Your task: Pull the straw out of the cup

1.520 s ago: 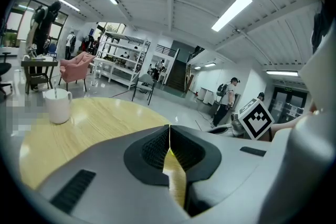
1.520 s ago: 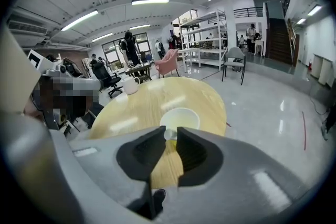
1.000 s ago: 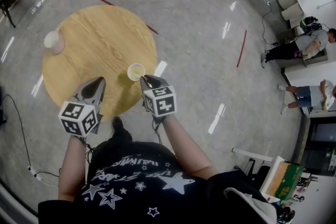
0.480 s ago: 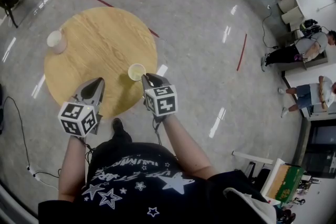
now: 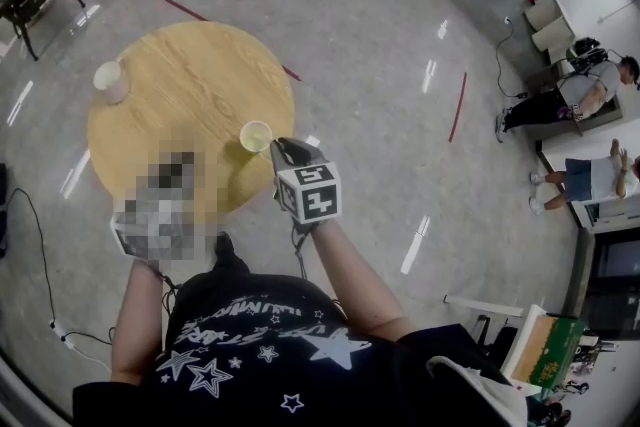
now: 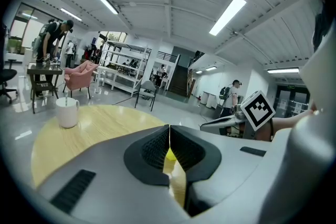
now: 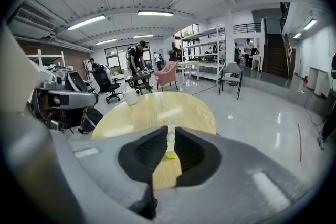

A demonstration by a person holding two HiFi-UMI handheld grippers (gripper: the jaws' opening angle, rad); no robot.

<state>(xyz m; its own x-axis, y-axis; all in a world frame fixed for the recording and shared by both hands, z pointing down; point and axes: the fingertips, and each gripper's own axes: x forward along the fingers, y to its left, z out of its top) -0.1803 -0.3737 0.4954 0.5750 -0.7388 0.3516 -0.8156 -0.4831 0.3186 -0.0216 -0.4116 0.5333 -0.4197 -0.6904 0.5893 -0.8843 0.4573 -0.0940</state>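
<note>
Table (image 5: 170, 115): light wood grain, satin finish. Floor (image 5: 400, 45): polished, glossy, reflects the lights. Right gripper (image 7: 170, 140) shell: matt grey plastic; pads (image 7: 150, 152) black, ribbed. Mug (image 5: 108, 80): smooth, white.

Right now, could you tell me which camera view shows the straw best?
The right gripper view: the straw is pinched between the jaws above the yellow cup. Head view: too small to see; left gripper view: only the cup.

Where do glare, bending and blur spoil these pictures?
Head view: lamp glare streaks the floor, the wide lens curves the edges, and a mosaic patch covers the left gripper. Left gripper view: the ceiling lamps are burnt white. Right gripper view: black corners, and the straw between the jaws looks soft.
</note>
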